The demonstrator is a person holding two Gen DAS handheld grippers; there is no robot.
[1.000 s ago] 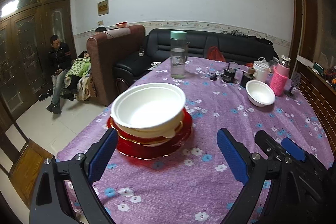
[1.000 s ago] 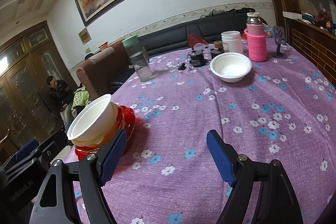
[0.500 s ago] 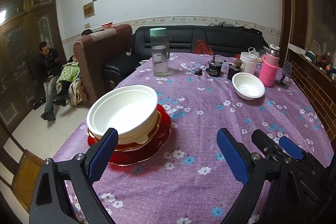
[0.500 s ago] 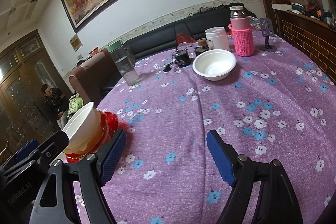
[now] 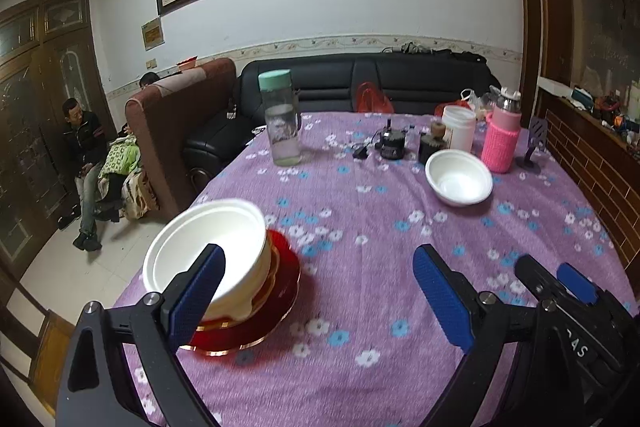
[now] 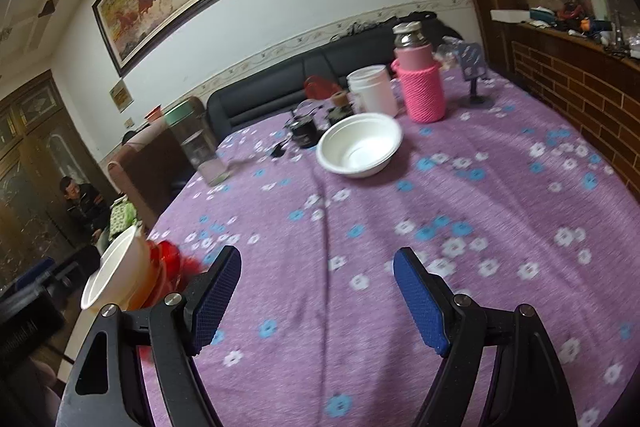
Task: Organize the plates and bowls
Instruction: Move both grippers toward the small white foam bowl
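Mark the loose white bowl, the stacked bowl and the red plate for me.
loose white bowl (image 6: 360, 147): right wrist view, inner wall.
stacked bowl (image 5: 200, 243): left wrist view, inside.
red plate (image 5: 286, 267): left wrist view, bare right rim.

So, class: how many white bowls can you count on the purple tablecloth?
2. One white bowl tops the stack on the red plate at the table's near left edge; the other white bowl sits alone beside the pink bottle. More may be hidden in the stack.

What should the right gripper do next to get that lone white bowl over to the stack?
Probably move the right gripper forward toward the lone white bowl. Its jaws stand open with nothing between them, the bowl sits apart beside the pink bottle, and the stack of bowl and red plate lies at the table's near left edge.
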